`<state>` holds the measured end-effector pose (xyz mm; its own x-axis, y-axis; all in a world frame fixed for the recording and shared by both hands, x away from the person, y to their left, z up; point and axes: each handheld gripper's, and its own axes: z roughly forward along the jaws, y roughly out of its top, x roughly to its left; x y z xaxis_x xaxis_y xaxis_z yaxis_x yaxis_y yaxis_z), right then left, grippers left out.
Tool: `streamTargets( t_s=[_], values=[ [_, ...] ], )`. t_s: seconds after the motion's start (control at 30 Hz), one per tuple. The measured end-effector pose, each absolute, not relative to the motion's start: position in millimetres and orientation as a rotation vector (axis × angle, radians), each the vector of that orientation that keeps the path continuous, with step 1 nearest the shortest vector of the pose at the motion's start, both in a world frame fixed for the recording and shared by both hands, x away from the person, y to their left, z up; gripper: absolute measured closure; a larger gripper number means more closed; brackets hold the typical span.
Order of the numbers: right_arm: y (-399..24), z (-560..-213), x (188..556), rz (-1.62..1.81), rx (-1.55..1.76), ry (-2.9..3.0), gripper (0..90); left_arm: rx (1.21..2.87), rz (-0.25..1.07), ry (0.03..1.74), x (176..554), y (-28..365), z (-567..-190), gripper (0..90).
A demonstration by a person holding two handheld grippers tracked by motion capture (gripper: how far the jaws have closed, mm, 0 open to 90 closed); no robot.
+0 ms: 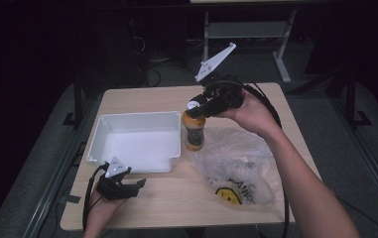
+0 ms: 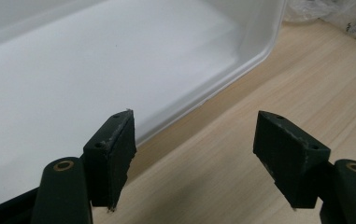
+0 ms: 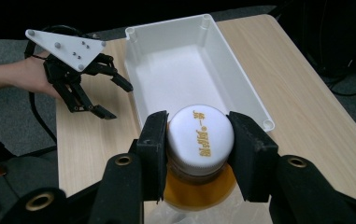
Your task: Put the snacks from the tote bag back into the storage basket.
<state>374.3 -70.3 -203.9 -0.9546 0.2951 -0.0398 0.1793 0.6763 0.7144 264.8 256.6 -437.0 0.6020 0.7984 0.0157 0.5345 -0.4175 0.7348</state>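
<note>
Dark surroundings frame a pale wood-grain worktop point(image 1: 176, 198) carrying a white plastic tray point(image 1: 108, 122) with glossy rounded walls and, to its right, a crumpled clear plastic bag point(image 1: 236, 163) printed with a yellow smiley face. The right gripper point(image 3: 199, 140) is clamped on the white cap of a small bottle point(image 1: 194, 131), its black jaws pressing either side of the ridged lid; the bottle has a smooth orange body and hangs upright just beside the tray's right wall, over the edge of the bag. The left gripper point(image 1: 139, 183) rests near the tray's front edge with its jaws apart and nothing between them. The work in hand looks like moving the bottle from the bag into the tray. To do it well, the grip on the cap should stay square so the heavier body does not swing, and the bottle must clear the tray's rim before it is lowered onto the flat floor and let go only once it stands steady. A smooth round cap may slip under a slanted pull.
</note>
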Motion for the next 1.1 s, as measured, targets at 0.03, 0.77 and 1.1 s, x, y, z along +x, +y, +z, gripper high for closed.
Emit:
streamTargets(
  t_s=[0.03, 0.77, 1.1],
  values=[
    [-68, -204, 375, 1.132, 0.390, 2.742, 58.9, 2.120, 0.475, 1.051, 265, 256, -437, 29.3],
    [-23, -213, 386, 1.105, 0.333, 2.772, 58.9, 2.123, 0.475, 1.049, 266, 259, -437, 29.4],
    [-6, -219, 391, 1.103, 0.328, 2.788, 58.9, 2.115, 0.470, 1.052, 265, 257, -437, 29.4]
  ],
)
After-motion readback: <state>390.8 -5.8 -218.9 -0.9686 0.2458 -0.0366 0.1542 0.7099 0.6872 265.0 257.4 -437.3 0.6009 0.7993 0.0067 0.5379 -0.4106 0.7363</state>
